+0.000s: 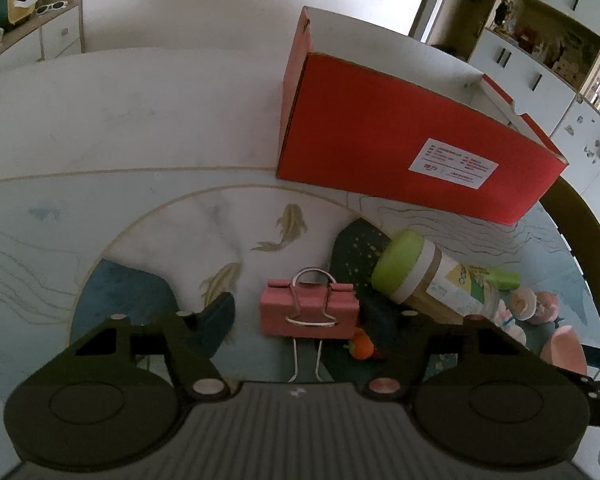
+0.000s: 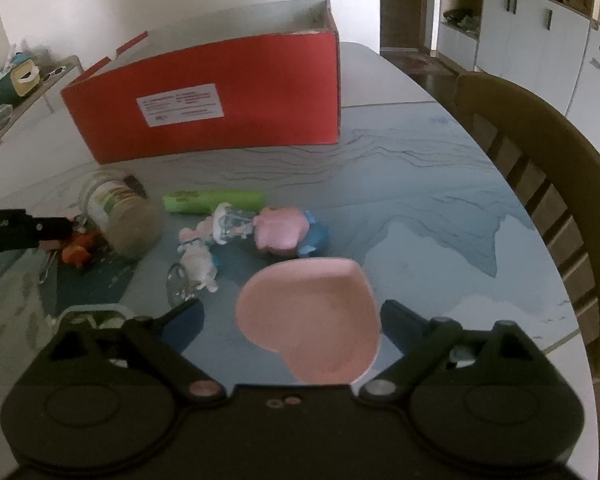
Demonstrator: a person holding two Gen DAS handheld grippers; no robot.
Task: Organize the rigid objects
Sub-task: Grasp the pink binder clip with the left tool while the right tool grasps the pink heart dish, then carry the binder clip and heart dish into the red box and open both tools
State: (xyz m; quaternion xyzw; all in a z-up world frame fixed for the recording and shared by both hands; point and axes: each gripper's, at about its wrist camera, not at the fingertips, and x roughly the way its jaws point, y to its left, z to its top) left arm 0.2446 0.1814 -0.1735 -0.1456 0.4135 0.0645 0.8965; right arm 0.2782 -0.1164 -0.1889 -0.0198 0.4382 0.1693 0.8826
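Landmark: red cardboard box (image 1: 400, 136), open-topped, white label on its long side, standing on the counter (image 1: 120, 120). All places below are given from it.

1. Pink binder clip (image 1: 309, 308): in front of the box toward the camera in the left wrist view, lying on the patterned counter mat, wire handles folded out. It sits between the fingers of the left tool (image 1: 306, 312); the jaws stand apart on either side of it and no pad can be seen pressing on it.
2. Jar with green lid (image 1: 424, 276): on its side, just in front of the box, right of the clip, lid end toward the box.
3. Small orange item (image 1: 361, 345): just beside the jar and the clip; too small to identify.
4. Green tube (image 2: 214, 201): lying flat in front of the box, near the jar.
5. Small pink, white and blue figurines (image 2: 260, 228): clustered just past the tube, farther from the box.
6. Pink heart-shaped dish (image 2: 312, 320): farthest from the box of the lot, on the counter, between the wide-apart fingers of the right tool (image 2: 290, 320); no contact visible.
7. Wooden chair (image 2: 540, 168): at the counter edge, to the box's right in the right wrist view.
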